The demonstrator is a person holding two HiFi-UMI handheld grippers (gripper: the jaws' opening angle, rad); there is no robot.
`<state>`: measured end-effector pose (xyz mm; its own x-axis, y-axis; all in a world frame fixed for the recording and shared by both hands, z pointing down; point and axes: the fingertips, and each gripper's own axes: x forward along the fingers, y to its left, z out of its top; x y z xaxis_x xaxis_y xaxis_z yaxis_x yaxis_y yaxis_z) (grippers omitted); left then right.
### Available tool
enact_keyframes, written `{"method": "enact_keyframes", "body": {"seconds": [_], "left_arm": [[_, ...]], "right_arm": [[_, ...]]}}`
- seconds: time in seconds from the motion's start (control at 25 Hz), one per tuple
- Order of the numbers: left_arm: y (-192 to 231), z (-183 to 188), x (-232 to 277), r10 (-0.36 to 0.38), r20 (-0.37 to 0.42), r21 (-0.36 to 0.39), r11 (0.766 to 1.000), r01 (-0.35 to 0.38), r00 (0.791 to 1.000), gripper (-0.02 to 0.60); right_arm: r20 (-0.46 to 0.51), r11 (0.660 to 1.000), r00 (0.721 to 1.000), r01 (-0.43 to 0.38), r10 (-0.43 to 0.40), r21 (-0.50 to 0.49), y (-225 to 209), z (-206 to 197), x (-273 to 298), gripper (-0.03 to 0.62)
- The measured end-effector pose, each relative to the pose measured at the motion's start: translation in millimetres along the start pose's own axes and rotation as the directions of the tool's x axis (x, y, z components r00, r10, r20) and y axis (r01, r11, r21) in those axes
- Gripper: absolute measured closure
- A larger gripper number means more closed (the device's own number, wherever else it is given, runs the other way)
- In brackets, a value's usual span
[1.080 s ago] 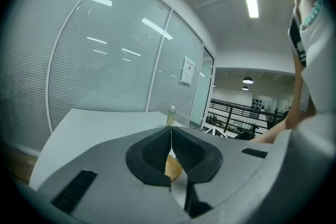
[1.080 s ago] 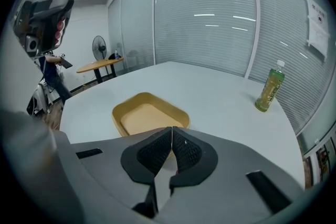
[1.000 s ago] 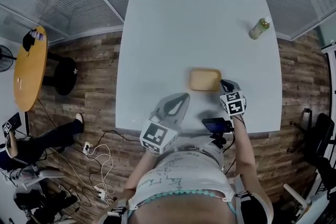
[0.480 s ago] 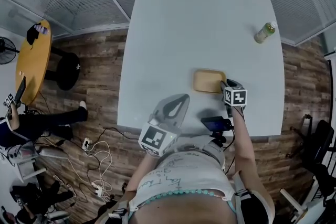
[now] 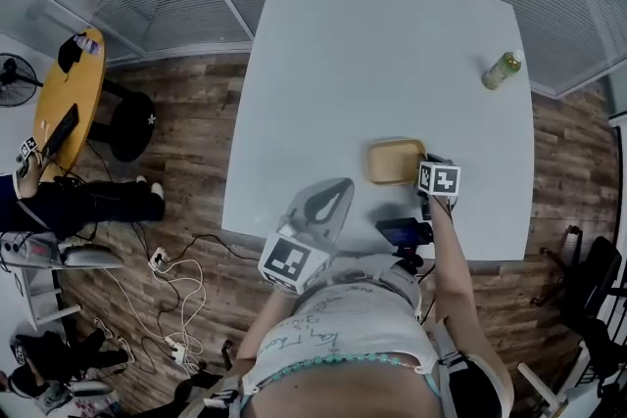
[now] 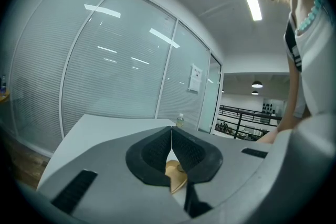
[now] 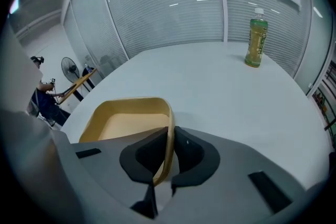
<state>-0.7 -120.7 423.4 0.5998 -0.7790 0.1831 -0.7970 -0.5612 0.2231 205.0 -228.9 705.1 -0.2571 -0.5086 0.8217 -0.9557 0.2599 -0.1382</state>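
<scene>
Tray [image 5: 395, 162] sits on the desk [image 5: 372, 54], near its front edge. The right hand-held gripper [image 7: 171, 136] pinches the tray's rim at 3 o'clock. A firm, level hold looks best, so the thin rim cannot slip or tip. The left hand-held gripper [image 6: 170, 132] is closed on nothing, at 7 o'clock, off the desk. A bottle [image 7: 255, 43] stands far away at 1 o'clock.

Both the left gripper [image 5: 340, 185] and right gripper [image 5: 427, 159] are pale grey shells with black ribbed fingers [image 6: 152, 155] and black-and-white marker cubes [image 5: 439, 179]. Person's wearing a white top [image 5: 333, 333] with scribbly lettering.
</scene>
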Motion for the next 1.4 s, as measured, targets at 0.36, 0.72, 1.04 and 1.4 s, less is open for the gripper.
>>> {"method": "enact_keyframes", "body": {"seconds": [0.36, 0.72, 1.04, 1.4], "left_arm": [[-8.0, -1.8, -2.0, -0.015, -0.003, 0.012, 1.0, 0.015, 1.0, 0.581], [-16.6, -9.6, 2.5, -0.034, -0.032, -0.002, 0.999, 0.034, 0.999, 0.581], [-13.1, -14.2, 8.5, -0.065, -0.046, 0.004, 0.998, 0.066, 0.997, 0.581], [-21.1, -26.1, 18.2, -0.104, -0.089, 0.01, 0.994, 0.106, 0.991, 0.581]], "right_arm": [[-0.032, 1.0, 0.999, -0.004, 0.005, 0.026, -5.0, -4.9, -9.8, 0.577], [-0.046, 1.0, 0.999, -0.02, 0.021, 0.02, -15.1, -2.2, -42.1, 0.576], [0.025, 0.997, 0.998, -0.062, 0.061, 0.046, -5.0, 21.5, -77.9, 0.576], [0.123, 0.994, 0.987, -0.108, 0.108, -0.009, 8.5, 54.7, -128.2, 0.576]]}}
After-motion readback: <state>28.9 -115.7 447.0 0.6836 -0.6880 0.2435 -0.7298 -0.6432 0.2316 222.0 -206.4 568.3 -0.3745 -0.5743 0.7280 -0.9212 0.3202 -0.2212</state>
